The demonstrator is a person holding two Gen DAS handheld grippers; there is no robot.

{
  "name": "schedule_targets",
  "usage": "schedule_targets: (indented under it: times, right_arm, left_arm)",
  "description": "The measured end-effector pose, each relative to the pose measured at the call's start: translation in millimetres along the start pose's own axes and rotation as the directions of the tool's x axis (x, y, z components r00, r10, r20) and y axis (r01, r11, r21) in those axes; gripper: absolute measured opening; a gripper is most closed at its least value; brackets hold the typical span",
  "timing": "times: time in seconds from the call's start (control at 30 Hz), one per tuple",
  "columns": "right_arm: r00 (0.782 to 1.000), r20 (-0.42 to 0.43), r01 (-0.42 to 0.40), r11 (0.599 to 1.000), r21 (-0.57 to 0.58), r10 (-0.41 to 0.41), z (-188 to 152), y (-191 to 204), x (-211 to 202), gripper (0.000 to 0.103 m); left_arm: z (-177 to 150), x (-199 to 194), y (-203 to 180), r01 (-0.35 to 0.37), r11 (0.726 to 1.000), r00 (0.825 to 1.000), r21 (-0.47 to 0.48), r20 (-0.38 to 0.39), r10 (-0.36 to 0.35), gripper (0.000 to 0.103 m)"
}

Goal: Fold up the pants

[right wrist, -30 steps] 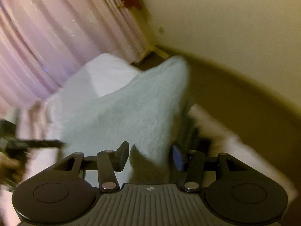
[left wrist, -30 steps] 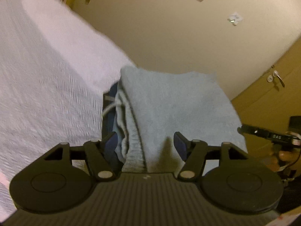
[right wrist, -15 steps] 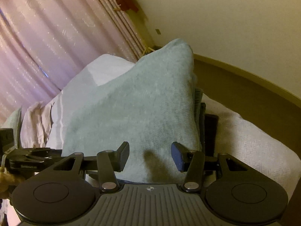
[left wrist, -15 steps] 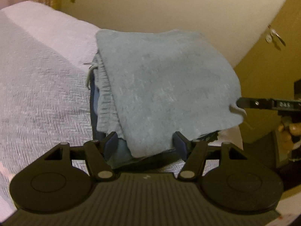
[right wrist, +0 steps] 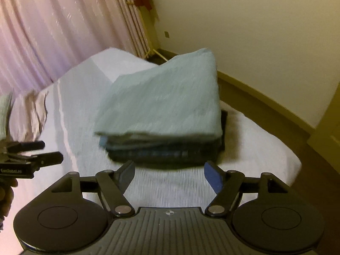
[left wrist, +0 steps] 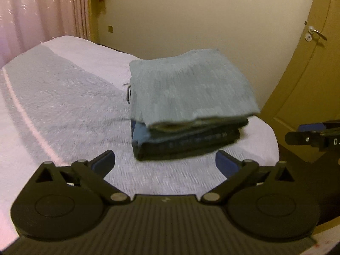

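From the left wrist view, the left gripper (left wrist: 165,164) hangs over the white bedspread (left wrist: 63,97) with its two blue-padded fingers (left wrist: 103,163) spread wide and nothing between them. One pair of light blue-grey pants (left wrist: 191,89), folded into a flat rectangle, lies on top of a stack of darker folded garments (left wrist: 187,142) near the far right corner of the bed. At least two darker layers show under the pants, one mid-blue and one near-black; the blur prevents an exact count. A loop of cord (left wrist: 128,93) pokes out at the left side of the pants. The stack sits just ahead of the fingers, apart from them. At the right edge of this view the right gripper (left wrist: 312,137) juts in beside the bed corner. Behind stand one cream wall (left wrist: 191,21), one door with a lever handle (left wrist: 316,33), and pink curtains (left wrist: 31,14).

From the right wrist view, the right gripper (right wrist: 169,175) also has both fingers wide apart and empty, just short of the stack's near edge. The folded pants (right wrist: 165,104) cap the same dark stack (right wrist: 165,153), close to the bed's corner and its right edge. The left gripper (right wrist: 42,152) shows at the left edge, with part of a hand (right wrist: 6,197) beneath it.
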State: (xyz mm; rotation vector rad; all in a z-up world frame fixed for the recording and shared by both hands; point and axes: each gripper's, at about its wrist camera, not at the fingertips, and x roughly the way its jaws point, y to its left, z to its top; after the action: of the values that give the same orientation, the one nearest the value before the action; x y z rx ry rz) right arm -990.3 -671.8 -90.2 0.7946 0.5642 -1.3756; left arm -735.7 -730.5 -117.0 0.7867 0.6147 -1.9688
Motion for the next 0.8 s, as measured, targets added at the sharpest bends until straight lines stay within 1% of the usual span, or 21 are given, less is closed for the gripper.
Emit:
schedule_targets:
  times: [0.07,0.2,0.3,0.37,0.43,0.6,0.67,0.8]
  right_arm:
    - [0.999,0.0,0.045,0.998,-0.031,-0.045,-8.9,17.4,-15.2,0.07]
    - [0.995,-0.003,0.102,0.994,-0.045,-0.102,-25.4,37.7,-48.1,0.07]
    - [0.993,-0.007,0.117,0.993,-0.026,-0.118,-33.4,52.3,-66.1,0.07]
    - [0.991,-0.004,0.13,0.991,-0.018,-0.13,-40.6,56.8,-79.7,0.07]
    - [0.991,0.001,0.134,0.991,-0.003,-0.134,-47.7,63.3,-92.7,0.07]
    - [0.989,0.016,0.147,0.989,0.003,-0.147,-59.8,82.1,-113.8,0.07]
    - [0.989,0.026,0.148,0.989,0.009,-0.148,-63.4,87.3,-121.1,0.07]
    - [0.988,0.042,0.147,0.989,0.006,-0.147,-67.7,94.9,-129.5,0.07]
  left_arm:
    - [-11.8,-18.2,-7.3,-0.023,1.0,1.0,-0.006,0.006,0.023,0.102]
    - [-29.3,-57.0,-15.5,-0.08,0.996,0.997,-0.036,0.007,0.08,0.102]
    - [-39.1,-82.5,-22.4,-0.107,0.992,0.994,-0.061,0.025,0.108,0.102]
    - [-45.1,-98.3,-26.5,-0.098,0.992,0.995,-0.085,0.024,0.1,0.102]
    - [-50.3,-110.8,-30.6,-0.105,0.989,0.994,-0.104,0.017,0.107,0.102]
    - [-61.7,-133.0,-38.0,-0.123,0.986,0.992,-0.111,0.006,0.124,0.102]
    - [-65.7,-141.2,-40.0,-0.119,0.987,0.993,-0.107,0.005,0.12,0.102]
    - [-69.9,-150.9,-43.9,-0.126,0.985,0.992,-0.117,0.005,0.127,0.102]
